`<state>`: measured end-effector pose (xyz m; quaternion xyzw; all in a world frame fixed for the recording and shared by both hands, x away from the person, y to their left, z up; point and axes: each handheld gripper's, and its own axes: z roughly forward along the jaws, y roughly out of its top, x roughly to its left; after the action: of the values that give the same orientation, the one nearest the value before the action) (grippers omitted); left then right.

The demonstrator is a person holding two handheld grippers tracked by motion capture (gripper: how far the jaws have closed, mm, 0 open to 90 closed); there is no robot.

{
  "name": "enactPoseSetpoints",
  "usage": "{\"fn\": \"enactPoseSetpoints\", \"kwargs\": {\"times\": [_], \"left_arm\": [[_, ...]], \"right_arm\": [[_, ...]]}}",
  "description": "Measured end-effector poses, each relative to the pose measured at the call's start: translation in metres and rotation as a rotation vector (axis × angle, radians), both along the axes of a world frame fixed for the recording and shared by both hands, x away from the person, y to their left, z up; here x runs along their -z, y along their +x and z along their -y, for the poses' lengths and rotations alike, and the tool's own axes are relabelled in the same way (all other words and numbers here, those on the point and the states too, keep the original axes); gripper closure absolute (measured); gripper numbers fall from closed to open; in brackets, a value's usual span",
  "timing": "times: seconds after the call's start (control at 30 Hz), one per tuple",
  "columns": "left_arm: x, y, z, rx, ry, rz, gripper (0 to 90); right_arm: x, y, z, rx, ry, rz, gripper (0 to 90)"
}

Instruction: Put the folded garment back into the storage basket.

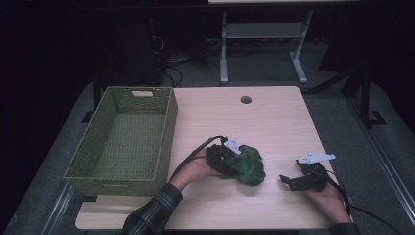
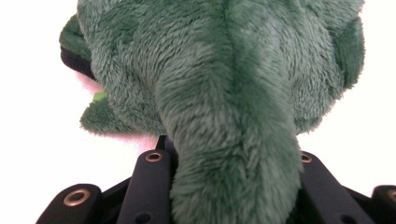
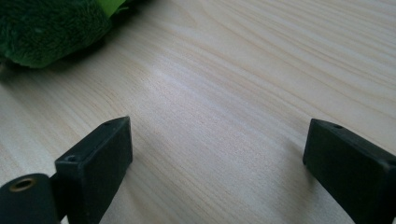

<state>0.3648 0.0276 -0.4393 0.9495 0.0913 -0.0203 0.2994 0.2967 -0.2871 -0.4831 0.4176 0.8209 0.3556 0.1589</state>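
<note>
Roughly mid-bench: green plush toy (image 1: 248,165), fuzzy, lying on the light wood bench (image 1: 274,122), right of the basket and well apart from it. In the left gripper view a long plush limb or tail of the toy (image 2: 233,154) runs down between the two black jaws, fur bulging over them. Left gripper (image 1: 226,157) clamped on the green plush toy from its left side, jaws pressed into the fur, hand behind it, cable looping back toward the plaid sleeve (image 1: 154,210). Toy apparently resting on the bench; lifted or not, cannot tell.

Right gripper (image 1: 288,181) near the toy's right side but apart from it, jaws spread wide with nothing between them, bare wood grain in the gap in the right gripper view (image 3: 215,154); corner of the toy (image 3: 46,28) at upper left there. Right hand (image 1: 325,196) low at the bench's front right edge.

Green woven basket (image 1: 164,142) at bench left, rectangular, handle slot in far wall. Round cable hole (image 1: 245,99) near the far edge of the bench.
</note>
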Motion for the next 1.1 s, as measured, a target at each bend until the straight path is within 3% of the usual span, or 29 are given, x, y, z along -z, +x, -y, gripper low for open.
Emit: {"fn": "enactPoseSetpoints", "kwargs": {"times": [0.17, 0.67, 1.1], "left_arm": [[-0.007, -0.002, -0.002, -0.018, -0.012, 0.004, 66.3], [-0.053, 0.001, -0.014, -0.041, -0.04, 0.019, 66.1], [-0.086, 0.001, -0.038, -0.072, -0.062, 0.045, 66.1]], "right_arm": [[0.0, 0.0, 0.0, 0.0, 0.001, 0.0, 8.0], [0.0, 0.0, 0.0, 0.0, 0.0, 0.0, 7.9], [0.0, 0.0, 0.0, 0.0, 0.0, 0.0, 7.9]]}}
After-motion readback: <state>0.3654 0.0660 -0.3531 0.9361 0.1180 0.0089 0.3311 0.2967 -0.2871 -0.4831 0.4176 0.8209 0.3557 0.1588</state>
